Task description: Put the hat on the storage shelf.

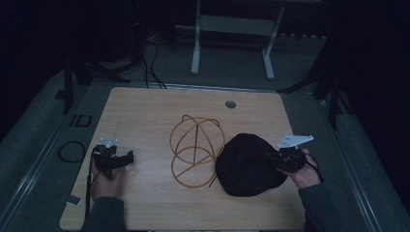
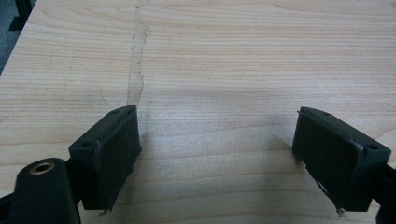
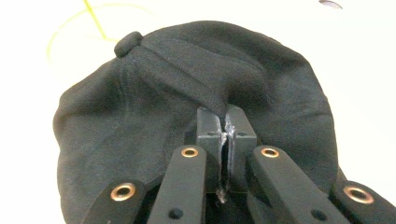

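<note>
Bare wood is left open across the upper half of the table, while its lower right is taken by the black cap, close to the right edge. A fold of cap fabric is pinched between the right gripper's closed jaws. The left gripper, at lower left, is held wide apart over empty wood. A wire frame is seen at centre.

Right tool clamped; left tool agape, seemingly idle.

Black cap, fold pinched
</note>
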A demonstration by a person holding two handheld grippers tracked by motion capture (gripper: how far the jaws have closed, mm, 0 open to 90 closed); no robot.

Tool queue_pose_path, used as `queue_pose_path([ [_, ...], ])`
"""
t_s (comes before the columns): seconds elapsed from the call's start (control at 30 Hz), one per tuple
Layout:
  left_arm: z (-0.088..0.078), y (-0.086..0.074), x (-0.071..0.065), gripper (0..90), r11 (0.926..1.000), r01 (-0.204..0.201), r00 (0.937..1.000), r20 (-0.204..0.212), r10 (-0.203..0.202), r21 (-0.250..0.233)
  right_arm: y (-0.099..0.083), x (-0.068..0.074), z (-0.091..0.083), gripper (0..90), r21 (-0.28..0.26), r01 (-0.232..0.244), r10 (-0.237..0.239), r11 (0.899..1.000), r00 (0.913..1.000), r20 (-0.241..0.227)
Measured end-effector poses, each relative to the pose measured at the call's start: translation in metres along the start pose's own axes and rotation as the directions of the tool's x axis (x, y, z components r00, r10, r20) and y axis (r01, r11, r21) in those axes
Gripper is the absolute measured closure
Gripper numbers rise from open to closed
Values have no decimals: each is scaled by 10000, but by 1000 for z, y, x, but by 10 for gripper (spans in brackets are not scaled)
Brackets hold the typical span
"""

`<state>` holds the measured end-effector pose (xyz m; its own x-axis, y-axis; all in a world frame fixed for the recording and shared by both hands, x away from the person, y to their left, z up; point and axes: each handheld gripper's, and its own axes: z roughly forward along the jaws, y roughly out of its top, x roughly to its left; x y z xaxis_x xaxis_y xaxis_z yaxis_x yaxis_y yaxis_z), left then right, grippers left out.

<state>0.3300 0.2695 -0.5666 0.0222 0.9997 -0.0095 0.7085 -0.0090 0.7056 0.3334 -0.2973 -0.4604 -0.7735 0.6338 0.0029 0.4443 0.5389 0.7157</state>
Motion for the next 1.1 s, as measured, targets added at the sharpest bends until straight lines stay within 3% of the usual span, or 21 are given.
queue_pose_path([
  [0.2,0,0,0,147,10000,0,10000,0,0,-1,0,-3,-3,871,-76,-313,310,9995,9986,-422],
  [0.43,0,0,0,148,10000,3,10000,0,-3,-2,-3,-10,-10,872,-664,-1050,994,9922,9916,-832],
  [1.1,0,0,0,147,10000,0,10000,1,0,-2,6,-12,-24,872,-1115,-973,869,9890,9917,-951],
])
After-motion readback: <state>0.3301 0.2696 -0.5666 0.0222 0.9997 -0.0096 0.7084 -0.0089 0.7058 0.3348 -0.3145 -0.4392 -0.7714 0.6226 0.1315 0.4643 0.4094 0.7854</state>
